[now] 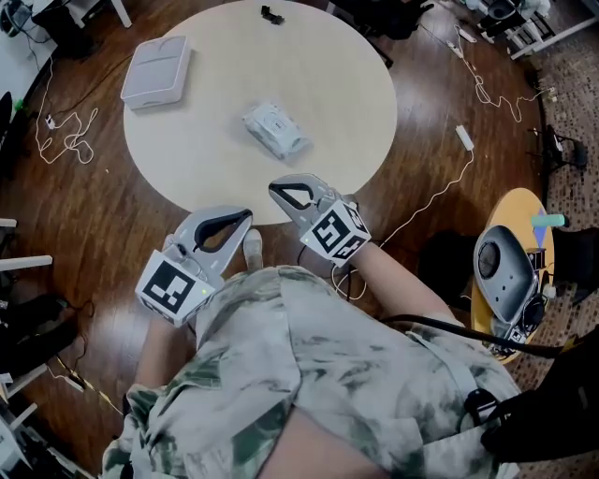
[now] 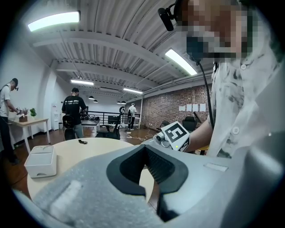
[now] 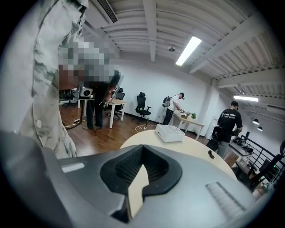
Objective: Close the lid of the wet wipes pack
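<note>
The wet wipes pack point(image 1: 274, 130) lies near the middle of the round cream table point(image 1: 356, 103), a pale crinkled packet with a white lid on top; I cannot tell how the lid stands. Both grippers hang at the table's near edge, short of the pack and apart from it. My left gripper point(image 1: 245, 217) is shut and holds nothing, and my right gripper point(image 1: 274, 191) is shut as well. In the left gripper view the jaws point(image 2: 144, 147) meet in front of the table and hide the pack. The right gripper point(image 3: 143, 146) also blocks the pack.
A white flat box point(image 1: 156, 71) sits at the table's far left, also seen as the box point(image 2: 41, 161) and the box point(image 3: 169, 132). A small black object point(image 1: 271, 14) lies at the far edge. Cables point(image 1: 65, 131) trail on the wood floor. A yellow stool point(image 1: 524, 215) stands on the right. People stand at desks beyond.
</note>
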